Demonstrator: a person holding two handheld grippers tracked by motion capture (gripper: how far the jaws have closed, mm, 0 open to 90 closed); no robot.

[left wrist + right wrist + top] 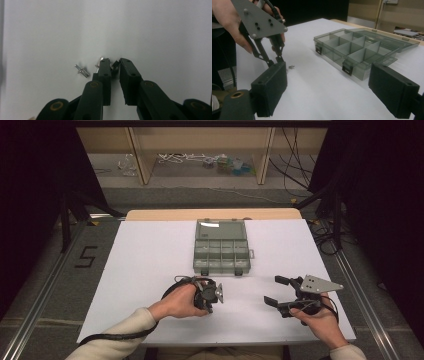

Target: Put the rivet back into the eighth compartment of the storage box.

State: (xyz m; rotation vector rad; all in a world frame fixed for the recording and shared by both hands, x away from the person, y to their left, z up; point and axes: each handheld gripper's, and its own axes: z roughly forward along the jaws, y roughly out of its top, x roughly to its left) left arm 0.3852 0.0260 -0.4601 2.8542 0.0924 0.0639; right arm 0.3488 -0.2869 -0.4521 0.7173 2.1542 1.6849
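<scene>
Three small metal pins lie on the white table. One pin (115,65) sits between the tips of my left gripper (114,62), whose jaws stand a narrow gap apart around it. A second pin (100,61) lies just outside the left jaw. The third pin (82,70) lies farther left. The left gripper (211,306) points down at the table in front of the person, and from the right gripper view the left gripper (275,61) has a pin (291,66) beside its tips. My right gripper (272,290) rests wide open at the right, and nothing is between the jaws of the right gripper (329,87).
A grey see-through organizer box (221,269) with several empty compartments stands at the table's middle back, its lid (220,227) folded open behind it. The box (352,47) sits ahead of the right gripper. Table edges run close along the front and the right.
</scene>
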